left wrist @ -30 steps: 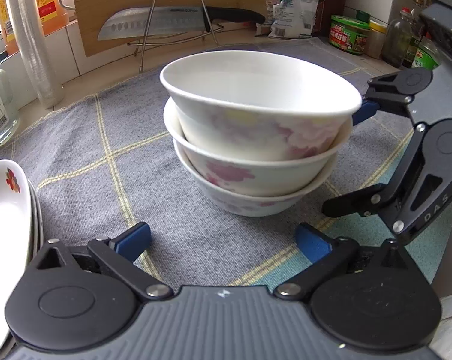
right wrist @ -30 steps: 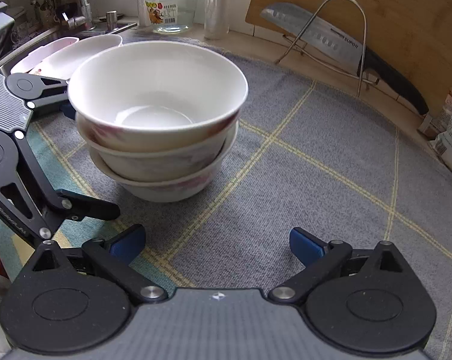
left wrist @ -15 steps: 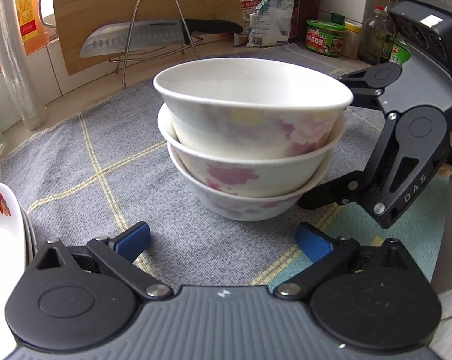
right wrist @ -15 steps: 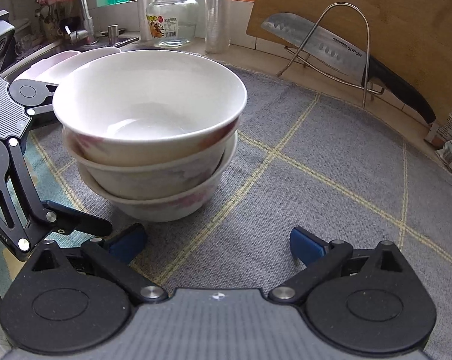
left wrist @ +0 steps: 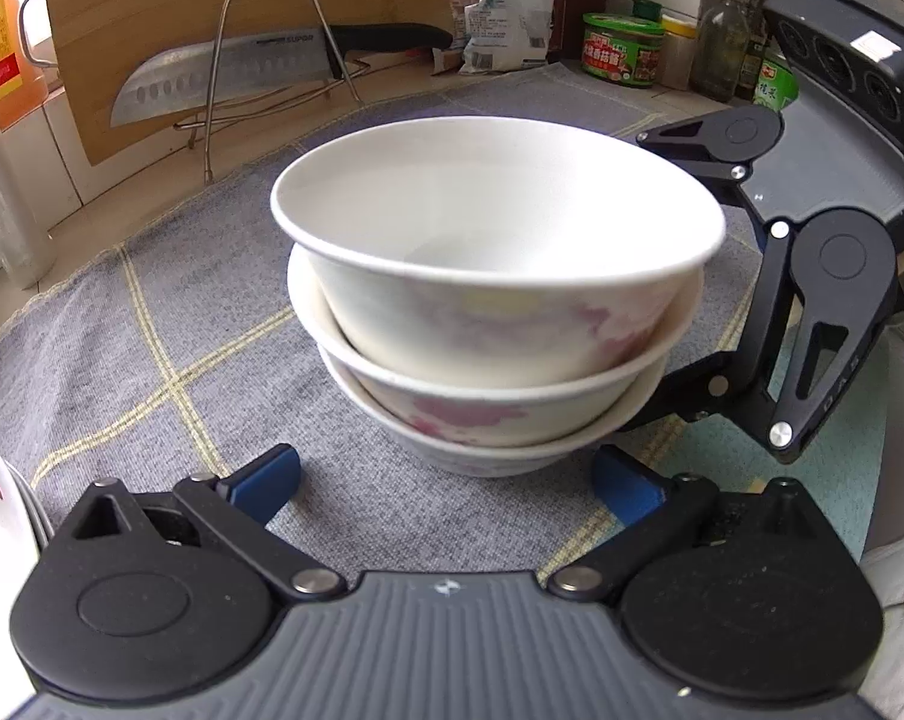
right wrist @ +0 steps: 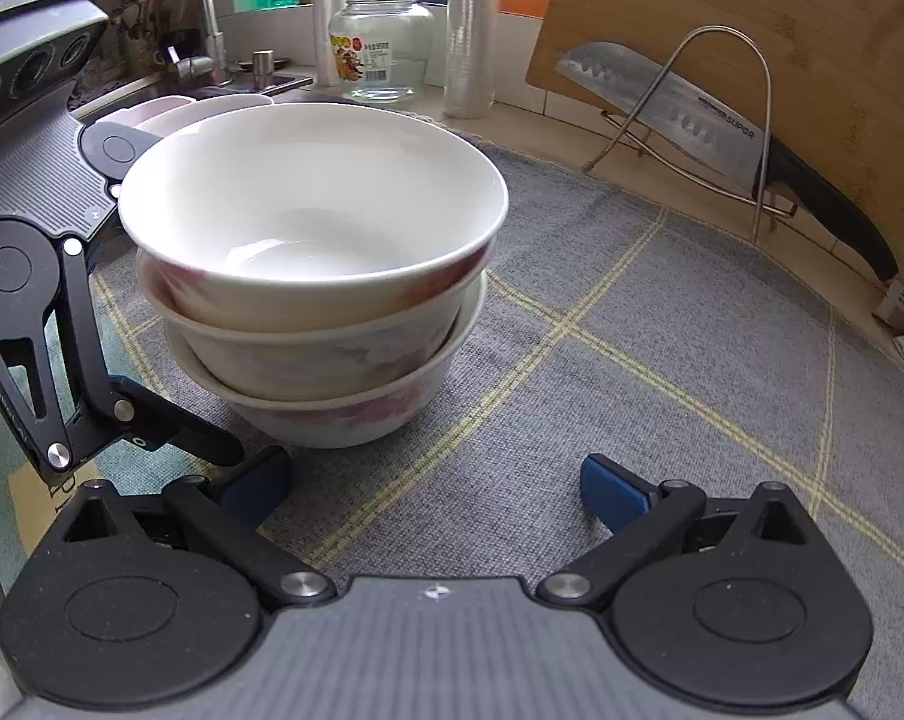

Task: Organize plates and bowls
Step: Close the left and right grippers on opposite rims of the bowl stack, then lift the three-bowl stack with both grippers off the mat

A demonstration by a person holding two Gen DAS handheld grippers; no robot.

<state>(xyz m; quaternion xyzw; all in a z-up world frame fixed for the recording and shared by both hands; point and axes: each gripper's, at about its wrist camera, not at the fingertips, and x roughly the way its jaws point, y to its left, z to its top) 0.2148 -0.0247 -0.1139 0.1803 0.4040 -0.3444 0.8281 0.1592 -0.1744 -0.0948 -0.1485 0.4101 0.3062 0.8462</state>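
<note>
Three white floral ceramic bowls [left wrist: 500,324] are sitting nested on the grey mat as I am bringing my left tool [left wrist: 446,480] and right tool [right wrist: 434,483] closer, both spread open and empty.

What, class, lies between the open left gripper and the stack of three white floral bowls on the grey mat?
Nothing visible. Only bare grey woven mat separates the left gripper from the stack of three white floral bowls. The right gripper is beside the stack, not in that path.
</note>
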